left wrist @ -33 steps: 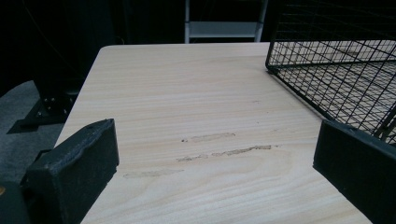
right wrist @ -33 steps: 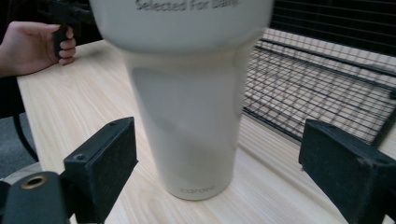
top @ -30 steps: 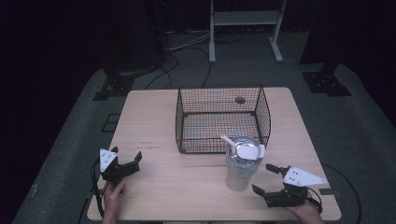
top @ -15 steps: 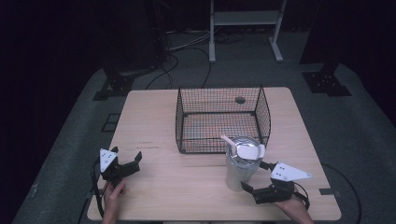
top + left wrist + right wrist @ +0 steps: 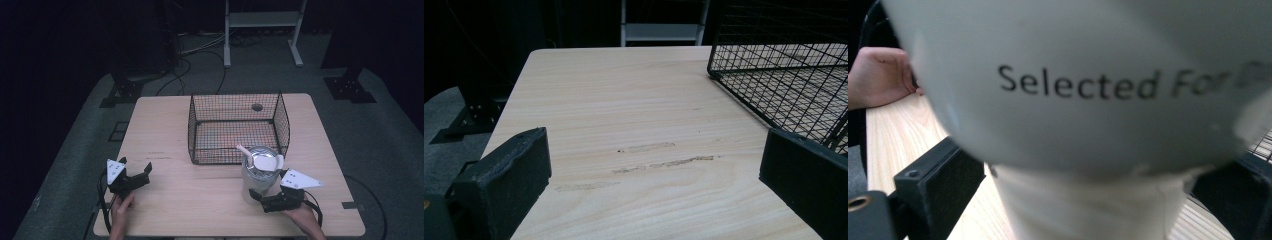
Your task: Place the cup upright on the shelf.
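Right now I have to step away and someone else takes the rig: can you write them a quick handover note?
Right hand-held gripper: open, jaws on either side of the base of the pale grey cup; not closed on it.
Left hand-held gripper: open, holds nothing, near the wooden table's front left.
The cup stands upright just outside the black wire basket's front wall, a small white stick in it.
Done: approach. Left: close, lift; likely into the basket.

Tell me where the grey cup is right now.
In the high view the grey cup stands on the table's right half, just outside the wire basket's near right corner, with the right tongs reaching its base.
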